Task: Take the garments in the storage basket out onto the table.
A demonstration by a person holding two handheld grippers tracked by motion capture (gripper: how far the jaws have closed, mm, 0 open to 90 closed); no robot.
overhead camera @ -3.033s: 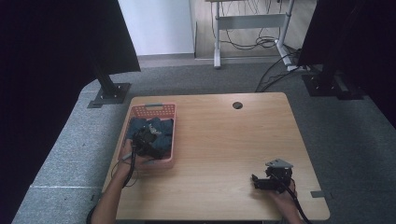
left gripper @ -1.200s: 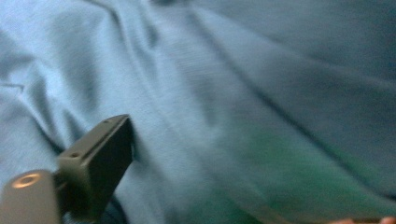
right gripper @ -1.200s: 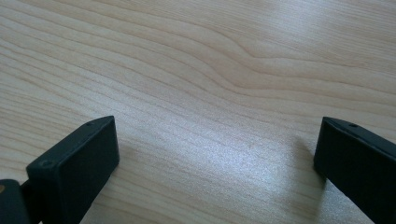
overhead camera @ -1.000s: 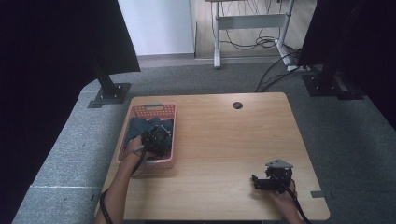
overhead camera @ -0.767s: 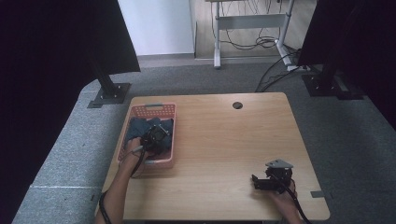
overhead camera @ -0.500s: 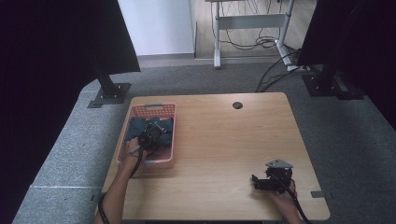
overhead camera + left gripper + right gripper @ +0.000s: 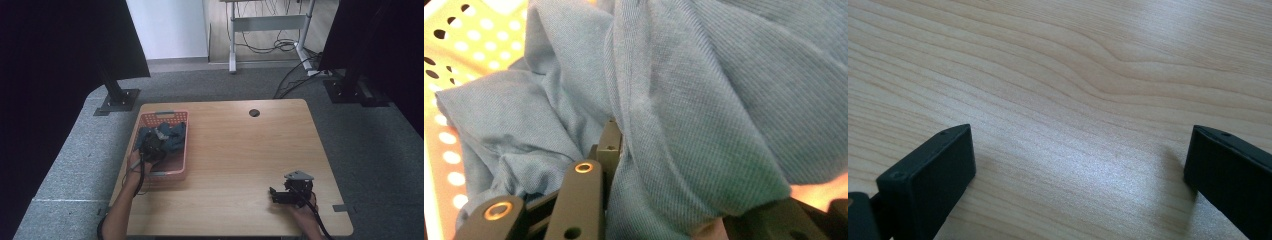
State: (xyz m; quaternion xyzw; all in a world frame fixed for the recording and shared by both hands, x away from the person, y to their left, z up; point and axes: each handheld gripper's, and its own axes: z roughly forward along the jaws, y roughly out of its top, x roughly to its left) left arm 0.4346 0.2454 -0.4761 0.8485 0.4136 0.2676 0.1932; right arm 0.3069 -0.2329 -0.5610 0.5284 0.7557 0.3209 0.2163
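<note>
Wood grain runs bare between the wide-spread jaws of the right gripper, which rests on the table at the person's near right corner, well apart from the basket and holding nothing. Nearer the basket, the person's left forearm reaches up from the table's near edge to the left gripper, which sits inside the salmon-pink basket at the table's left side. Blue cloth lies bunched in the basket, and in the left gripper view a thick fold of it drapes over and between the black jaws; the fold hides the gap, so whether they have clamped onto the fabric or only stand pushed into it cannot be told. The basket's perforated wall shows just beyond the cloth. The step in hand looks like taking hold of the cloth to lift it out. The next move probably calls for a firm pinch on that fold, then a straight rise clear of the basket's rim, with the idle right gripper ready to catch a hanging edge over the open table.
</note>
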